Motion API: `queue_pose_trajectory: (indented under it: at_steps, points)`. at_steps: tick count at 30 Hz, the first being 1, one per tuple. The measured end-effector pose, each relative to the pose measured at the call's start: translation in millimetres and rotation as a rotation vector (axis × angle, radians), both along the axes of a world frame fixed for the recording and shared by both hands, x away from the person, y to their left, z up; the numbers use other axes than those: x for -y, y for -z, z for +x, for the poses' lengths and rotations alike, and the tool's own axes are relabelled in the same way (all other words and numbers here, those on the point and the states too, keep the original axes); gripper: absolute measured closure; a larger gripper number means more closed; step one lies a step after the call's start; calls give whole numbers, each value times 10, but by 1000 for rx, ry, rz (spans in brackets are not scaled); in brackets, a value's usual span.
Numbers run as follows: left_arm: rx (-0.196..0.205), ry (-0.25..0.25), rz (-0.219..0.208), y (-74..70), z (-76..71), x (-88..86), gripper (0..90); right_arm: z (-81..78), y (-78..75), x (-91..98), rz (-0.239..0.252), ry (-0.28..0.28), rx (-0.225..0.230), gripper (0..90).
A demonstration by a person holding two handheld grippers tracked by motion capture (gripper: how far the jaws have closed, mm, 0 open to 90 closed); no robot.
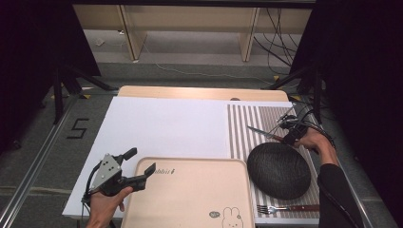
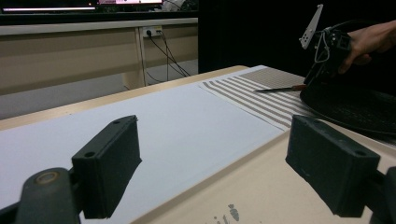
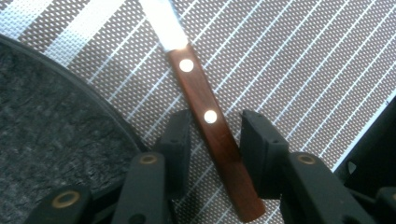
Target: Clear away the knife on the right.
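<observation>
A knife (image 1: 263,133) with a brown riveted wooden handle (image 3: 210,126) lies on the striped placemat (image 1: 247,123), just behind the dark round plate (image 1: 278,168). My right gripper (image 1: 287,138) points down over the handle. Its jaws (image 3: 215,119) stand either side of the handle, with a thin gap on each side. My left gripper (image 1: 141,161) hovers wide open over the left edge of the beige tray (image 1: 190,199). Nothing is between its jaws (image 2: 210,140).
A fork (image 1: 285,208) lies on the placemat in front of the plate. A white sheet (image 1: 161,128) covers the table's left and middle. The tray with the rabbit print sits at the front edge. Cables trail off the table's far right corner.
</observation>
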State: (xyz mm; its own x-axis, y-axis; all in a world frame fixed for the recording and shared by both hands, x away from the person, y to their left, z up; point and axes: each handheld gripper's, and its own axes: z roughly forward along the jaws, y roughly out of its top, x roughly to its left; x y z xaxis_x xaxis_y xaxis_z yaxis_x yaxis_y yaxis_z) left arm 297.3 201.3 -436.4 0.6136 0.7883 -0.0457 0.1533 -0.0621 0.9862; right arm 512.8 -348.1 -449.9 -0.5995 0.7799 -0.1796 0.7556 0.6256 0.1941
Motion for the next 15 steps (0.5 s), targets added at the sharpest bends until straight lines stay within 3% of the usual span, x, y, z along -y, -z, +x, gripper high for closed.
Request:
queue_pose_trajectory:
  at_steps: [8, 15]
  points:
    - [-8, -4, 3, -6, -15, 0, 166, 6, 5, -39, -29, -45, -6, 705]
    - [-2, 5, 0, 0, -6, 6, 166, -6, 2, -63, -22, -36, -18, 754]
